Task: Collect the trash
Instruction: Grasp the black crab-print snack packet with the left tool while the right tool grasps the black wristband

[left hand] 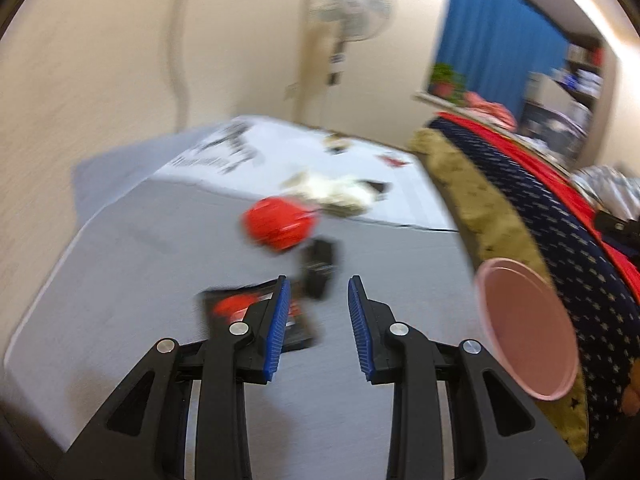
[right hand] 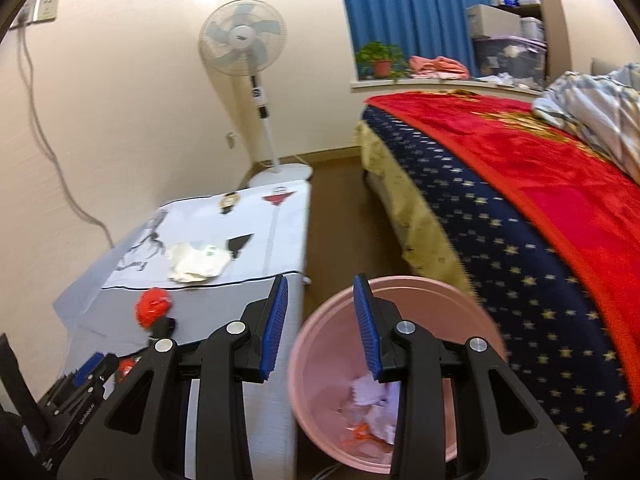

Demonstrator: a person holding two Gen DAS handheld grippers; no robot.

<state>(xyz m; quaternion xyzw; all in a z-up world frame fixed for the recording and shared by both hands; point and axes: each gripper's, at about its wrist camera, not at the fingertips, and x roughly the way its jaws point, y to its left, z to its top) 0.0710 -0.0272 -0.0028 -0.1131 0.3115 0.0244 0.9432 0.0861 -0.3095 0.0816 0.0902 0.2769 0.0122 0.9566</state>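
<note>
Fingers of right gripper released over pink bin; left gripper released above bench, red wad at 12 o'clock.

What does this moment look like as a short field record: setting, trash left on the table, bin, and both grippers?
setting: bedroom; grey-covered table beside a bed, standing fan behind
trash on table: red crumpled item, white crumpled wrapper, black and red packet, small dark item (blurred, cannot identify)
bin: pink bin on floor between table and bed, white and orange scraps inside
left gripper: open, empty, over the table near the packet
right gripper: open, empty, above the bin
</note>
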